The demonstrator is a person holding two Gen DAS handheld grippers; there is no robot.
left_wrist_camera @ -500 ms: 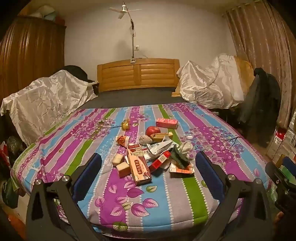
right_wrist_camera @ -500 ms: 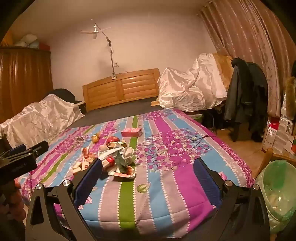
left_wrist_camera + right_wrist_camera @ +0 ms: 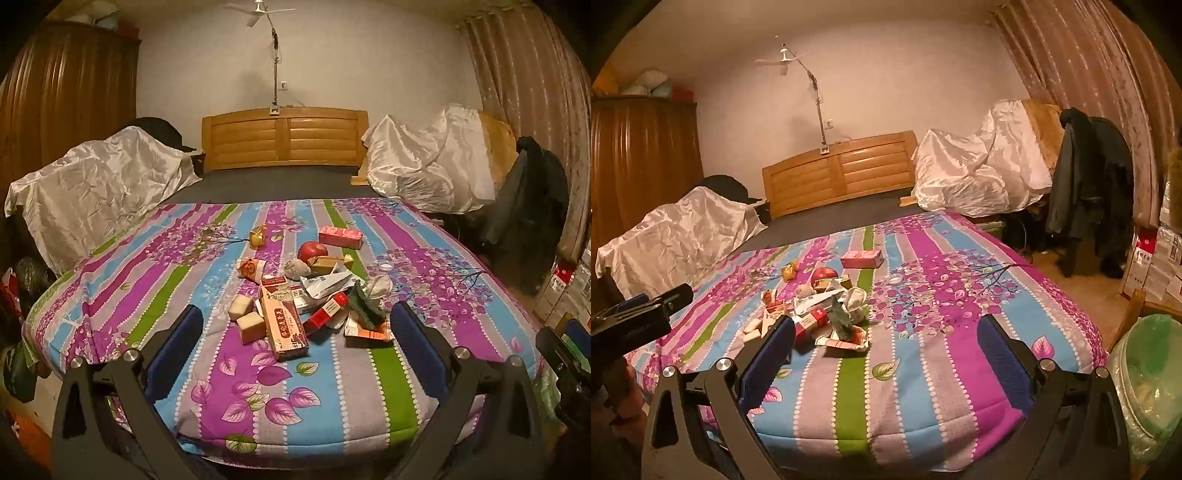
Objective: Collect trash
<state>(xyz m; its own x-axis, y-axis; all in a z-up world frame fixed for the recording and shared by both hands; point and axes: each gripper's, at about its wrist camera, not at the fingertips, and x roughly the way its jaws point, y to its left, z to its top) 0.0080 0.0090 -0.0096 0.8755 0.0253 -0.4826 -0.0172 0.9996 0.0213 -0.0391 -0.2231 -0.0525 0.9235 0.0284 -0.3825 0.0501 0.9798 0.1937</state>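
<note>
A heap of trash lies mid-bed on the striped floral sheet [image 3: 332,398]: a long red-and-tan carton [image 3: 284,325], two tan blocks [image 3: 251,326], a red apple [image 3: 312,251], a pink box [image 3: 340,236], a flattened orange wrapper [image 3: 367,332] and crumpled paper. The heap also shows in the right wrist view [image 3: 827,314]. My left gripper [image 3: 295,347] is open and empty, short of the heap. My right gripper [image 3: 886,350] is open and empty, to the right of the heap. A green-lined trash bin [image 3: 1145,380] stands at the bed's right corner.
A wooden headboard [image 3: 284,138] stands at the far end. Furniture under white covers [image 3: 92,192] flanks both sides [image 3: 979,173]. Dark coats on a chair [image 3: 1089,192] and stacked boxes [image 3: 1163,251] stand at the right. A wardrobe [image 3: 62,103] fills the left wall.
Both grippers have shifted slightly; the heap sits a little higher in the left wrist view. Nothing on the bed has moved and both grippers remain open.
</note>
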